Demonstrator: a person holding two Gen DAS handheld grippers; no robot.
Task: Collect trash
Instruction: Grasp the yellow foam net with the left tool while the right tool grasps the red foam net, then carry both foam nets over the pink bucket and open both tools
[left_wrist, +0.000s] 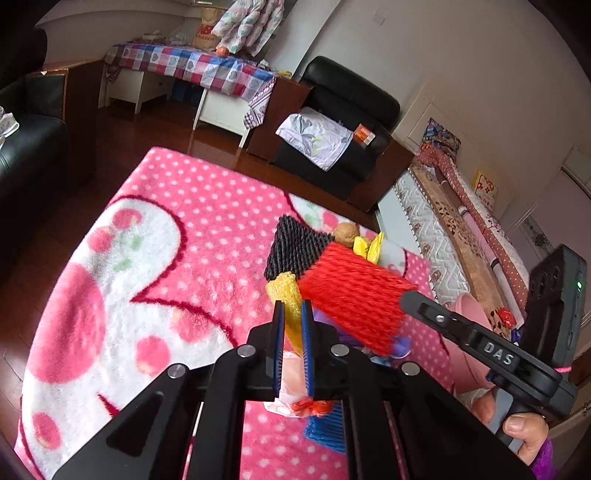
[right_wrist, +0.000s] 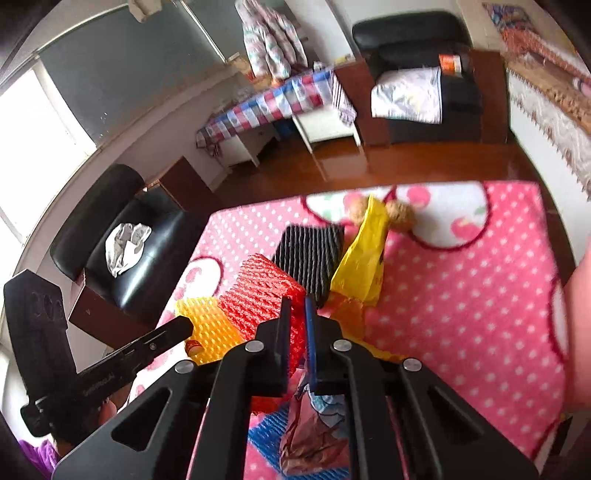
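The left tongs (left_wrist: 292, 309) clamp a yellow net (left_wrist: 286, 291); the right tongs (right_wrist: 297, 306) clamp a red net (right_wrist: 258, 291). Both nets are ribbed foam mesh, held over the trash pile near the rug's (left_wrist: 207, 206) far right edge. The rug's left half lies open.

Left wrist view: sits just behind the left gripper (left_wrist: 293, 314), looks forward and down along its fingers, close over the pink dotted rug (left_wrist: 177, 229). Faces the far checked-cloth bench (left_wrist: 195, 66) and black armchair (left_wrist: 347, 110); the right gripper (left_wrist: 406, 295) comes in from the right edge.

Right wrist view: same setup behind the right gripper (right_wrist: 298, 310), tilted down, close over the rug (right_wrist: 461, 295). The left gripper (right_wrist: 184, 325) enters from the left.

Both views share the rug, red foam net (left_wrist: 351, 299) (right_wrist: 258, 291), black foam net (left_wrist: 291, 247) (right_wrist: 310, 254), yellow foam net (left_wrist: 284, 291) (right_wrist: 207, 325), bench (right_wrist: 269, 107) and armchair (right_wrist: 413, 44).
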